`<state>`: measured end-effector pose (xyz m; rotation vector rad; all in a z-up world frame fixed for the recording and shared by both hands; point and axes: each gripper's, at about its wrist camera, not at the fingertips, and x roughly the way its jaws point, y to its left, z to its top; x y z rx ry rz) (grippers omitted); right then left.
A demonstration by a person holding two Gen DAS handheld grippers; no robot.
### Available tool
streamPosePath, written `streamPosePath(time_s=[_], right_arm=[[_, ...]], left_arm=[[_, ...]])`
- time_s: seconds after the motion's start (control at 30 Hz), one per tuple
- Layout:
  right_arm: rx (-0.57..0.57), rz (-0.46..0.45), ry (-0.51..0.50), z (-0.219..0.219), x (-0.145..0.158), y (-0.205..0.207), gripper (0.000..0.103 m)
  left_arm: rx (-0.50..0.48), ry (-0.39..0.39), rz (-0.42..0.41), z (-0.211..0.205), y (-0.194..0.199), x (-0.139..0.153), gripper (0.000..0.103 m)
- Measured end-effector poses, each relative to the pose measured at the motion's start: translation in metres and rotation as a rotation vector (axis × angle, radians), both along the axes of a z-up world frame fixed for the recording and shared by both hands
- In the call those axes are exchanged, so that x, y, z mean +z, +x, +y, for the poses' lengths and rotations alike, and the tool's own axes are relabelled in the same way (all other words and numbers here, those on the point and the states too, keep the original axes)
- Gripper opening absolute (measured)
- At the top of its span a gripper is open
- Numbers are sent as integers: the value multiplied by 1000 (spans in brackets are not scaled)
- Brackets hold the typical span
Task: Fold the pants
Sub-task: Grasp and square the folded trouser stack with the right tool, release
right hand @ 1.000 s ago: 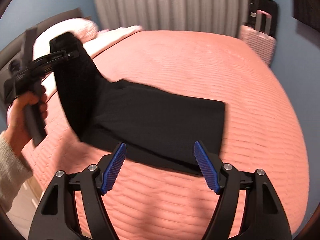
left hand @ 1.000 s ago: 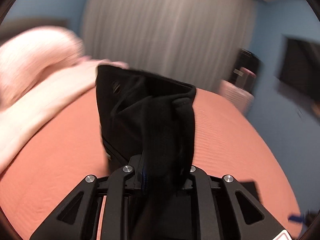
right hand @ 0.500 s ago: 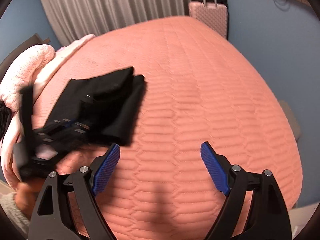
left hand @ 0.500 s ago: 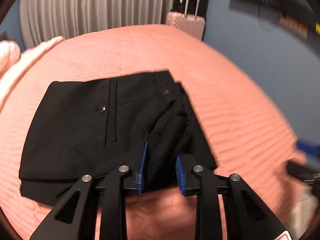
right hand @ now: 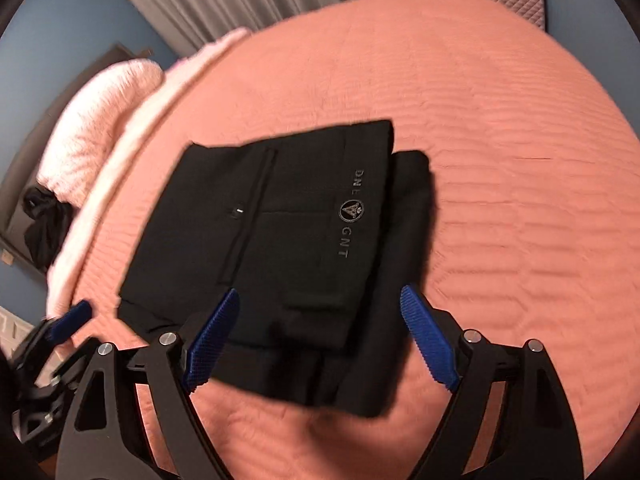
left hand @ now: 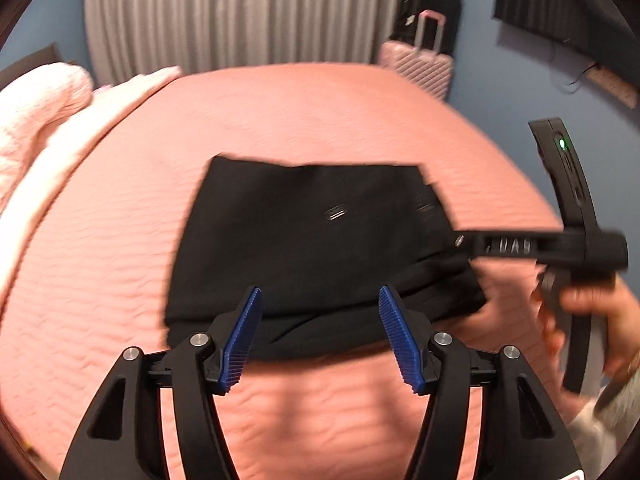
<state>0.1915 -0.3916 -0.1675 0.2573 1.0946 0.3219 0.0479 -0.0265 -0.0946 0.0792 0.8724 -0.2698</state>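
The black pants lie folded in a flat stack on the salmon bedspread. In the right wrist view the pants show a grey logo and a pocket line on top. My left gripper is open and empty, just short of the stack's near edge. My right gripper is open and empty, hovering over the stack's near edge. The right gripper's body shows at the pants' right side in the left wrist view. The left gripper's blue pad shows at lower left in the right wrist view.
Pale pink pillows and a blanket lie at the bed's left end, with a dark cloth beside them. A pink suitcase stands past the far edge, in front of grey curtains.
My left gripper carried the pants' end over onto the stack, let go and opened wide, then drew back. My right gripper moved in over the stack's near edge.
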Motion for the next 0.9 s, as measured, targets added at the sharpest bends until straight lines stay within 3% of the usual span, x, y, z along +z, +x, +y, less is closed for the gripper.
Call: streamPosePath(time_s=[0.1,0.17,0.23,0.3,0.33,0.47,0.57,0.63,0.67,0.73,0.9], right_arm=[[-10,33,20,2,-10,8,77],[-5,45,16,6,-15,13,56],[-5,49,2,9,-17,15,51],[-22,54,8,7,-18,18,38],[-24,56,18,5,-16,18,23],[-36,-54,-47,5,26,-2,7],[-48,-40,-30,-8,30,-12,8],[-27,45,-144,-7,-10,-11,9],[-46,36,-126,-11,-16,-13,11],[-90,34,-84,-17,-6,-16,15],[-62,-32,-170,-2,15,-26,17]], left_arm=[[63,80,15,17,-1,-6,60],[89,123,28,28,3,-11,60],[109,153,34,35,5,-16,60],[119,174,29,41,4,-18,60],[127,185,31,43,5,-19,60],[148,184,44,54,6,-18,62],[164,195,34,62,6,-18,70],[184,188,51,66,11,-24,70],[191,185,69,68,13,-26,70],[199,169,88,72,18,-26,70],[246,185,60,87,28,-19,71]])
